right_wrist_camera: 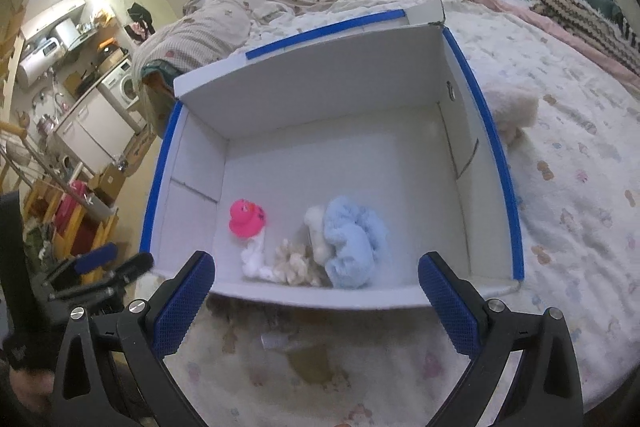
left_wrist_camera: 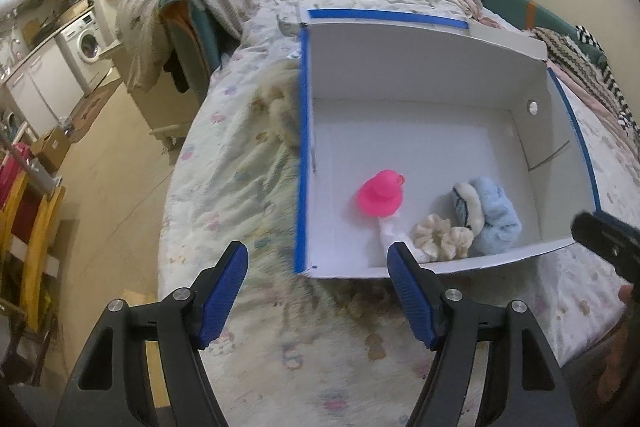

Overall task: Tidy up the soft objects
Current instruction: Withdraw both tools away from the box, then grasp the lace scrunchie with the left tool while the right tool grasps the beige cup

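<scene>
On the bed (left_wrist_camera: 240, 155) sits a white box (left_wrist_camera: 420, 67) w/ blue-taped rims, open top. Inside, all bunched near the front wall: pink duck (left_wrist_camera: 379, 198), white cloth (left_wrist_camera: 394, 237) touching it, cream scrunchie (left_wrist_camera: 442, 241) just beside that, light blue plush (left_wrist_camera: 496, 219) at the right end w/ a whitish fuzzy bit (left_wrist_camera: 466, 203) pressed against it. Rest of the box floor is bare.

Left gripper (left_wrist_camera: 318, 287) hovers over the quilt just outside the box's front-left corner, jaws spread wide, holding 0 items. Right gripper (right_wrist_camera: 316, 301) hangs above the front wall, jaws also spread wide, nothing between them; the 4 soft items show past its fingers.

Outside the box, a cream fuzzy thing (right_wrist_camera: 514, 111) lies against its right wall on the quilt. Washer (left_wrist_camera: 88, 45) far left, by the kitchen counter.
</scene>
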Demonstrator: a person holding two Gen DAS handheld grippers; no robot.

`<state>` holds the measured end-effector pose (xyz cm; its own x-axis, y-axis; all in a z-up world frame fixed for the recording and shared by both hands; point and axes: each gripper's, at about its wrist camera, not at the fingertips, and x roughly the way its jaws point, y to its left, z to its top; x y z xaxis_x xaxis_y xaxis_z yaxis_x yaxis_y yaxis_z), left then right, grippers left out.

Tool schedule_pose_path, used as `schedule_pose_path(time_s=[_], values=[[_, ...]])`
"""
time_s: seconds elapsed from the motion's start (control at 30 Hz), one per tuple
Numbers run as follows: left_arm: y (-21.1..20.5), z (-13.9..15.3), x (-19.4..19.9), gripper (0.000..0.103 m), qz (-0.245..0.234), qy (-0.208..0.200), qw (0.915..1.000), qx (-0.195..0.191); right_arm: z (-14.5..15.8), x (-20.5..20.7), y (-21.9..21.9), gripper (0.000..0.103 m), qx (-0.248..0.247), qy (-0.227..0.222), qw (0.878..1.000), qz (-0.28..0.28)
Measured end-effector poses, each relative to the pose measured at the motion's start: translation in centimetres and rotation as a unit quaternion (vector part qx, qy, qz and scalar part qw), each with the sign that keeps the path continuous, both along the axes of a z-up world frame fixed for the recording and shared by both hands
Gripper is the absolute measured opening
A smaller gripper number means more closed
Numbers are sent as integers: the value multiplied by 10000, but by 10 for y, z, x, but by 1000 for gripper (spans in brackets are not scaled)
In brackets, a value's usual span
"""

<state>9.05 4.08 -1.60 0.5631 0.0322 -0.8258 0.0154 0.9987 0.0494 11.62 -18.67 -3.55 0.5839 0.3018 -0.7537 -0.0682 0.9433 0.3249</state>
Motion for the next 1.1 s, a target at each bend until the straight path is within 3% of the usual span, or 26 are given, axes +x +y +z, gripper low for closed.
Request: schedule_pose_path(time_s=[0.7, 0.93, 1.1], values=[[26, -22, -27, 70, 378, 441, 9982, -142, -27, -40, 10, 103, 108, 560, 9983, 131], [39, -35, -21, 70, 750, 677, 9946, -255, -52, -34, 0, 103, 631, 1090, 9920, -26], [44, -47, -14, 70, 927, 959, 9897, -521, -70, -28, -1, 103, 602, 1454, 9873, -196]])
